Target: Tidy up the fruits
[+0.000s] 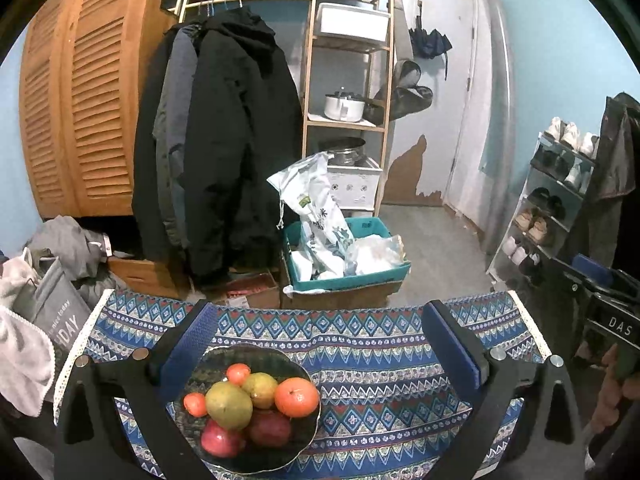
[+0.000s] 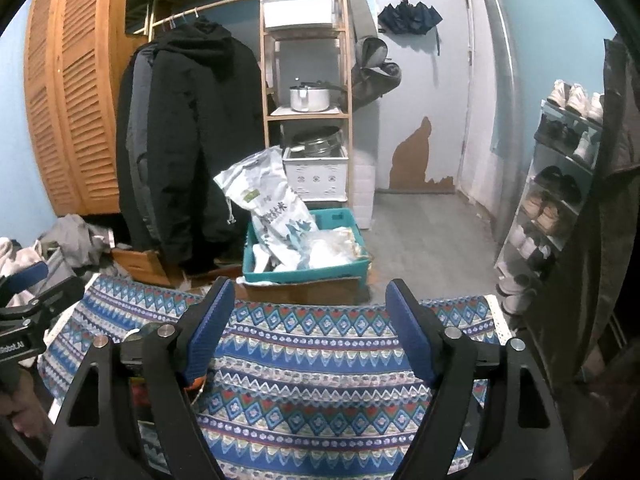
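Observation:
A dark glass plate (image 1: 308, 436) heaped with fruit sits on the patterned blue cloth (image 1: 380, 360) in the left wrist view. On it lie a large orange (image 1: 297, 397), two green-yellow mangoes (image 1: 229, 405), red apples (image 1: 269, 428) and small tangerines (image 1: 238, 373). My left gripper (image 1: 320, 330) is open wide above the plate and holds nothing. In the right wrist view my right gripper (image 2: 311, 312) is open over bare cloth (image 2: 320, 380). The plate is almost hidden behind its left finger, where only a sliver of orange fruit (image 2: 197, 381) shows.
Beyond the table's far edge stand a teal crate (image 1: 380, 270) of bags on a cardboard box, hanging dark coats (image 1: 224, 140), a wooden shelf (image 1: 348, 80) and a shoe rack (image 1: 552, 200). The other gripper (image 2: 24, 320) shows at the left of the right wrist view.

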`<state>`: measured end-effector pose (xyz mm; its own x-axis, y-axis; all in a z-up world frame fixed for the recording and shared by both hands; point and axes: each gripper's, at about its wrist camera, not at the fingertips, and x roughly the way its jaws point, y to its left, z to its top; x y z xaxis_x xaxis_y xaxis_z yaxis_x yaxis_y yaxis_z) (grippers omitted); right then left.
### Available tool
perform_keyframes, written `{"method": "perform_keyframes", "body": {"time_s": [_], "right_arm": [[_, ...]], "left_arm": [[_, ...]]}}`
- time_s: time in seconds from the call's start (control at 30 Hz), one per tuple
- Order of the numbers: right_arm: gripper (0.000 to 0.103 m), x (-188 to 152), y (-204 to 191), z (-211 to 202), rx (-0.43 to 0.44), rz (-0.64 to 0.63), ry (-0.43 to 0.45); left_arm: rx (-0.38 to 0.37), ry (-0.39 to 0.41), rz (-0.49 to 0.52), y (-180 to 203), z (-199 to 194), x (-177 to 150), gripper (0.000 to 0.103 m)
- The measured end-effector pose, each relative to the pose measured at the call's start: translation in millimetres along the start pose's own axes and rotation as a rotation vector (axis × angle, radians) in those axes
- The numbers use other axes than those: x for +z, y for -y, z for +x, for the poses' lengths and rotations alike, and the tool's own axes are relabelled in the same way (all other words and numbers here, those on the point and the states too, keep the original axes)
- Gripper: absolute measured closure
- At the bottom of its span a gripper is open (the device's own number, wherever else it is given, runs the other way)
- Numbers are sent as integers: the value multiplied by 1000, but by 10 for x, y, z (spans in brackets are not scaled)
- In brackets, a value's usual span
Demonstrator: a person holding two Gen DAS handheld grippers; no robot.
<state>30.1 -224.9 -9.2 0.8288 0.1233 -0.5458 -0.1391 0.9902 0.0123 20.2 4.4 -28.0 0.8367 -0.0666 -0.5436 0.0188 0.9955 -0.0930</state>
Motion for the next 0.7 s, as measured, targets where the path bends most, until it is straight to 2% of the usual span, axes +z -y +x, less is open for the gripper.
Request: {"method": "perform_keyframes", "body": {"time_s": [0.7], "right_arm": [[19, -17, 68, 13, -8, 6, -6]], "left_arm": [[-7, -12, -3, 77, 38, 1, 1]]}}
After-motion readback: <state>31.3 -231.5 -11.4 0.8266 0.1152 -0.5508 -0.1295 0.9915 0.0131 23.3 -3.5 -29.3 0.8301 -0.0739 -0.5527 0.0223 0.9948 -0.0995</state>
